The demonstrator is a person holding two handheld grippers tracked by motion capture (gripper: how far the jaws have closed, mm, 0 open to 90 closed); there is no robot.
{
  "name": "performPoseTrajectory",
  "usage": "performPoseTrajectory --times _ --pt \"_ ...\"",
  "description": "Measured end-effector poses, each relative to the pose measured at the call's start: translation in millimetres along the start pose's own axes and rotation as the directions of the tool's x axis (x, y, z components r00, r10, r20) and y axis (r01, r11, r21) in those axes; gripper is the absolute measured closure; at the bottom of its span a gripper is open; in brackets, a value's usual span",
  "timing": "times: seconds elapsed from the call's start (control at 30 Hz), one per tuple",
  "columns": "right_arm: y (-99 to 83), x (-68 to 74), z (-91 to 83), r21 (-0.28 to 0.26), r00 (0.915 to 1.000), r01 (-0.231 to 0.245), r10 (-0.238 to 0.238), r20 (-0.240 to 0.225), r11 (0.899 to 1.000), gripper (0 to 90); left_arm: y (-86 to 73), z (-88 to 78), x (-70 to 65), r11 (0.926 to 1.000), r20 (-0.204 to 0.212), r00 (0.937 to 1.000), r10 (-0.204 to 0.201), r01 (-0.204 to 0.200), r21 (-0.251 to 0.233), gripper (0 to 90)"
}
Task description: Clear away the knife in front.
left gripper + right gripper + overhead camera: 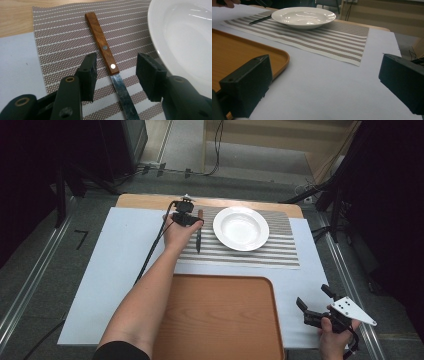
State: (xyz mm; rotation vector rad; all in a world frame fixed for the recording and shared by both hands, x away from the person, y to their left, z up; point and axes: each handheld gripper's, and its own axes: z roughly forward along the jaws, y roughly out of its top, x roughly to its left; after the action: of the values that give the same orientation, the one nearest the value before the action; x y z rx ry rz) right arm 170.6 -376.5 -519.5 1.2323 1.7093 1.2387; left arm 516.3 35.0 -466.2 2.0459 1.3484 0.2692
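left tongs point(116, 72) stand half open, straddling the knife point(110, 66) right where the wooden handle meets the blade; the pads point(90, 72) are clear of it on both sides, so nothing is gripped. right tongs point(322, 85) gape wide and empty over bare table point(324, 82), well apart from the work, near the tray point(242, 50).

knife lies flat on the striped mat point(62, 45), just beside the white plate point(185, 37), handle pointing away from the tongs. it looks light and stiff. the steel blade is thin and probably slick, so it would twist or slip in the pads; the handle is thicker, flat-sided and grippier. best hold is likely across the handle near the rivets, a touch farther up than the pads sit now. lying so low on the mat, it needs the pads down close to the weave to catch its edges.
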Motion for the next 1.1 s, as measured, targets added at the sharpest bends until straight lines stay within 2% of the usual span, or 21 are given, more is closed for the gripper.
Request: performPoseTrajectory --times 0.07,0.13,0.23,0.37,0.5,0.63,0.73,0.87,0.97,1.0,1.1 --pt "0.0 -0.4 0.1 -0.003 1.0000 0.002 -0.002 0.000 1.000 0.0 1.6 5.6 -0.8 0.9997 -0.011 0.9998 -0.015 0.016 0.021 54.0" --pt "0.0 -0.4 0.2 -0.003 1.0000 0.001 -0.001 -0.001 1.000 0.0 2.9 9.5 -2.6 0.9994 -0.014 0.9999 -0.010 0.011 0.034 55.4" --pt "0.1 0.3 0.4 0.001 1.0000 0.007 -0.007 0.001 1.000 0.0 5.1 16.6 -8.3 0.9982 -0.042 0.9991 0.001 0.001 0.060 57.6" --pt "0.0 0.3 0.7 0.000 0.9999 0.011 -0.011 0.000 1.000 0.0 5.0 20.6 -10.0 0.9975 -0.053 0.9986 -0.003 0.006 0.070 59.4" --pt "0.0 0.5 0.9 0.000 0.9999 0.012 -0.012 0.001 1.000 0.0 2.8 27.0 -8.7 0.9960 -0.087 0.9961 -0.008 0.015 0.087 61.7" --pt "0.0 0.7 1.2 -0.001 0.9999 0.015 -0.015 0.001 1.000 0.0 1.6 30.4 -7.1 0.9953 -0.095 0.9955 -0.005 0.014 0.096 61.9" --pt "-0.1 0.7 1.4 0.000 0.9999 0.015 -0.015 0.000 1.000 0.0 1.6 31.8 -7.5 0.9966 -0.096 0.9953 -0.006 0.014 0.082 63.1" --pt "0.0 0.9 1.7 0.004 0.9998 0.018 -0.018 0.003 1.000 0.0 0.8 33.0 -10.2 0.9967 -0.114 0.9934 0.012 -0.002 0.081 67.7" --pt "0.0 1.3 2.0 0.007 0.9998 0.020 -0.020 0.006 1.000 0.0 1.1 33.7 -13.6 0.9953 -0.150 0.9879 0.041 -0.028 0.092 72.2" --pt "0.1 1.6 2.1 0.008 0.9998 0.017 -0.017 0.007 1.000 0.0 1.4 33.6 -13.4 0.9951 -0.155 0.9871 0.040 -0.026 0.096 74.3" --pt "0.2 1.9 2.3 0.013 0.9998 0.017 -0.017 0.011 1.000 0.0 2.5 33.0 -12.0 0.9931 -0.148 0.9876 0.054 -0.037 0.111 76.7"
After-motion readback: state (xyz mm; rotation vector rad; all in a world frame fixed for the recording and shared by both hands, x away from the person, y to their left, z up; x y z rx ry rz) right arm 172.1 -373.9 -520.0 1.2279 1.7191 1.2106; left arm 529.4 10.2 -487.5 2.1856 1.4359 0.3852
